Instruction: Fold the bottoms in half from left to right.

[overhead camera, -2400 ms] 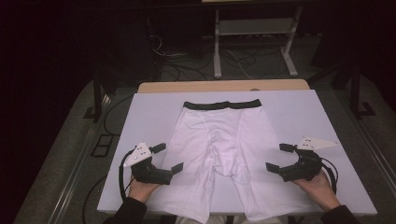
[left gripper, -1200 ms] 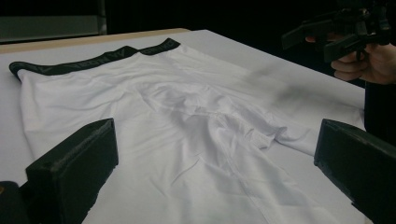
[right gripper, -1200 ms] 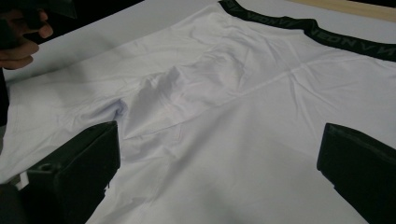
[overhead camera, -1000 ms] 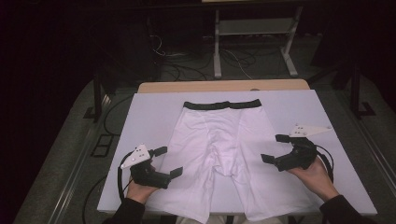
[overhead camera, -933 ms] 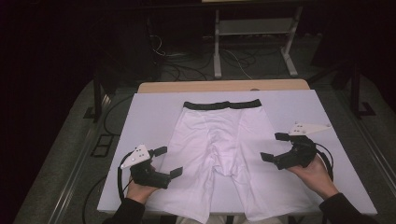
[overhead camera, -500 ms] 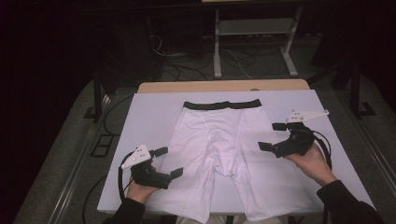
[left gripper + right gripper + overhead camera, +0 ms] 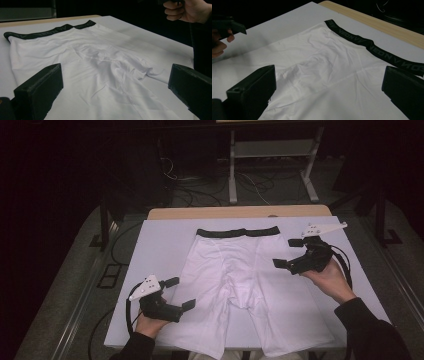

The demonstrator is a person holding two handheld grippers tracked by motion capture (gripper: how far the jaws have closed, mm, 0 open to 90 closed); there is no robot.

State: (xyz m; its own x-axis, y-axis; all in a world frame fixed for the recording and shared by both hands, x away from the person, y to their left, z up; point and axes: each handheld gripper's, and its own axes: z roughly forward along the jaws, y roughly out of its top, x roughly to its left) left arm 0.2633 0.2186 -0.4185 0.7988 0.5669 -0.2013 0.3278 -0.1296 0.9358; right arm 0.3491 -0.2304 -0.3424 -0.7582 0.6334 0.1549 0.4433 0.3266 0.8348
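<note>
White boxer shorts (image 7: 240, 285) with a black waistband (image 7: 237, 232) lie flat on the white board (image 7: 160, 240), waistband at the far side and legs toward me. My left gripper (image 7: 180, 293) is open, low beside the shorts' left leg, empty. My right gripper (image 7: 287, 253) is open above the shorts' right hip edge, just below the waistband, holding nothing. In the left gripper view the open gripper (image 7: 116, 75) looks across the shorts (image 7: 100, 62) to the waistband (image 7: 45, 32). In the right gripper view the open gripper (image 7: 330, 77) frames the shorts (image 7: 324, 70) below the waistband (image 7: 372, 47).
A wooden table edge (image 7: 240, 212) shows beyond the board. Behind it, on the dark floor, are cables and a metal stand (image 7: 270, 165). The board's left side and far right corner are bare. The person's other hand (image 7: 185, 10) appears far off in the left gripper view.
My right gripper has moved away from me and inward, from beside the shorts' right leg up to the hip near the waistband. The left gripper has stayed in place.
</note>
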